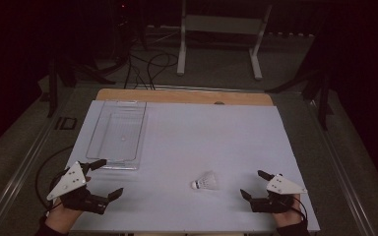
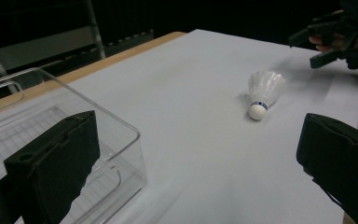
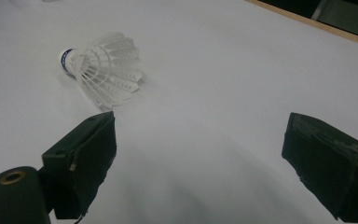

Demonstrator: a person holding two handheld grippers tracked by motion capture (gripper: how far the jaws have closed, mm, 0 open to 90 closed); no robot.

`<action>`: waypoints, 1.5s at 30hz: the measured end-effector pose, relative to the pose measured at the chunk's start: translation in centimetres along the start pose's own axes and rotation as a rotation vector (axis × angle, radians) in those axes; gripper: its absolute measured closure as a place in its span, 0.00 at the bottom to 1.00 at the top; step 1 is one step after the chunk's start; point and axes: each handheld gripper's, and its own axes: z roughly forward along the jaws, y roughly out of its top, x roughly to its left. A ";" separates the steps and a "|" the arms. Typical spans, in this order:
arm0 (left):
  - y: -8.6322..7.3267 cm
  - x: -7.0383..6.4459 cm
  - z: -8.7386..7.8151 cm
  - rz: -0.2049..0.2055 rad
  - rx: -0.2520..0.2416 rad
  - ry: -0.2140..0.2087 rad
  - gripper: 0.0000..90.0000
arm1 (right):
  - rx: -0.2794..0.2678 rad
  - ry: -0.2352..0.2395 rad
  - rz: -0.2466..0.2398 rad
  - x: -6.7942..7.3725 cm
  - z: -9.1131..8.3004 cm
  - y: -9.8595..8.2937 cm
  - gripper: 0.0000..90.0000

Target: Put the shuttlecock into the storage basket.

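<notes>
White shuttlecock (image 1: 205, 181) on its side between two wide-spread tools.

You work in a dim room with dark walls. At the top centre of the frame a white metal stand (image 1: 220, 29) rests on the grey floor (image 1: 211, 69). Black cables (image 1: 147, 66) loop at upper left. Dark tripod legs (image 1: 61, 73) stand on both sides.
</notes>
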 end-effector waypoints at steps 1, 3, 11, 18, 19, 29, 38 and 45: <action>0.2 0.0 0.0 0.000 0.012 -0.020 0.00 | 0.000 0.001 0.000 0.0 0.0 0.0 0.11; 0.5 0.1 0.1 -0.010 0.019 -0.041 0.00 | -0.001 0.001 -0.002 0.0 0.0 0.0 0.11; 1.2 0.4 0.2 0.004 0.047 -0.086 0.00 | -0.003 0.002 -0.003 0.0 0.0 0.1 0.11; 1.4 0.3 1.0 0.029 0.109 -0.137 0.00 | 0.000 0.007 -0.004 0.1 0.0 0.1 0.11; 1.4 0.3 1.3 0.032 0.121 -0.145 0.00 | 0.002 0.007 -0.004 0.1 0.0 0.1 0.11; 1.6 0.1 2.0 0.037 0.189 -0.158 0.00 | 0.000 0.010 -0.006 0.1 0.0 0.1 0.11; 1.9 0.0 2.2 0.045 0.222 -0.154 0.00 | 0.002 0.013 -0.007 0.2 0.0 0.1 0.11; 2.1 -0.2 2.6 0.079 0.268 -0.155 0.00 | 0.001 0.016 -0.007 0.2 0.0 0.2 0.11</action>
